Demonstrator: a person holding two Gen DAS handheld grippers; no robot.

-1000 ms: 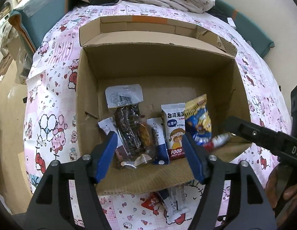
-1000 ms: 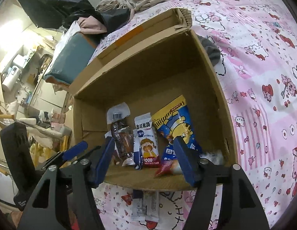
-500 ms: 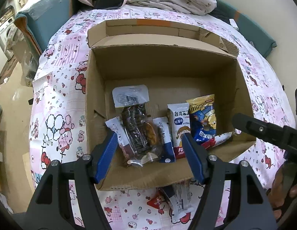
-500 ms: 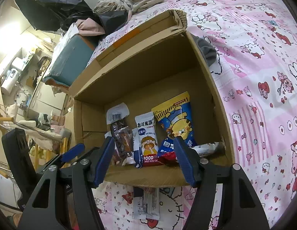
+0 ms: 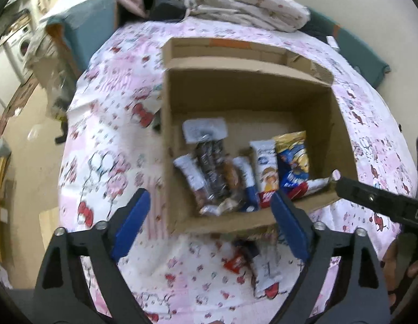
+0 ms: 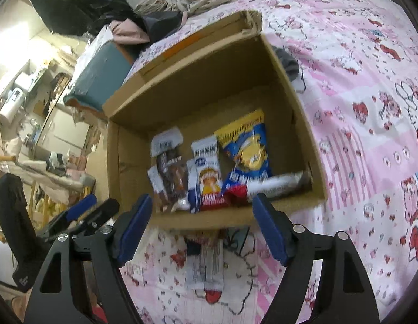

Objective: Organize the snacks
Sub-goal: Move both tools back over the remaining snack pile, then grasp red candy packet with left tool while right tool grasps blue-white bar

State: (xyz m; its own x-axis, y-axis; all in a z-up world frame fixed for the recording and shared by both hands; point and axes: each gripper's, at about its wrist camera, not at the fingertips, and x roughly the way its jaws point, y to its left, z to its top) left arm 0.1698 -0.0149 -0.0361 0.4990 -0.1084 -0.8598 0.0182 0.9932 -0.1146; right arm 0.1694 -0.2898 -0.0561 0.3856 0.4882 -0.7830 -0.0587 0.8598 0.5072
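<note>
- My left gripper (image 5: 209, 221) and right gripper (image 6: 201, 226) have just spread wide, nothing between the jaws.
- Snack packets (image 5: 246, 172) lie in the cardboard box (image 5: 341, 124), centre frame; two more packets (image 6: 206, 262) on the pink cartoon bedsheet (image 6: 371, 108) below.
- Rumpled bedding (image 5: 249, 8) up top, cluttered room upper left.

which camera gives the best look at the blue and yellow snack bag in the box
The right wrist view: the blue and yellow snack bag lies large and nearly whole there, its front facing the camera. In the left wrist view the same bag is smaller, blurrier and narrowed by the angle.
</note>
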